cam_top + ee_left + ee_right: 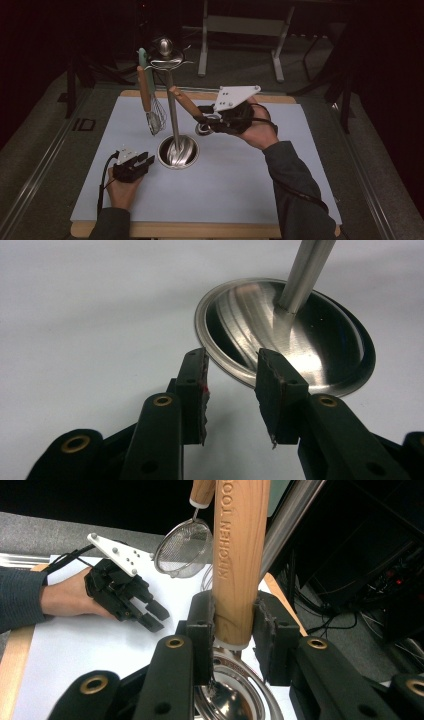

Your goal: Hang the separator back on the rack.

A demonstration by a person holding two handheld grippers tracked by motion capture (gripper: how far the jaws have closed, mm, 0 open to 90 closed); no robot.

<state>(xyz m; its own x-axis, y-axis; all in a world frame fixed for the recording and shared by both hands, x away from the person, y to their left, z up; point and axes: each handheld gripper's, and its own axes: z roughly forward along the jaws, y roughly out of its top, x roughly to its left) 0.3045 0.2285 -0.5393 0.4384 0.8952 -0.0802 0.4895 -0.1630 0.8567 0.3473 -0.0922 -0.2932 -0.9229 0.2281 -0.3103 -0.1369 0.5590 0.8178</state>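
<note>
My right hand-held gripper (234,625) is clamped on the wooden handle (240,555) of a ladle, held tilted just right of the stand's pole (172,107). My left hand-held gripper (231,385) rests open and empty beside the stand's base (320,352). I'd lift the handle's end toward the top hooks (167,62), slowly, clear of the whisk (155,117).

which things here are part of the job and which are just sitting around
In the job:
- right gripper, shut on the wooden-handled ladle
- metal utensil stand

Just about:
- whisk, hanging on the stand
- left gripper, open beside the stand's base
- white mat
</note>
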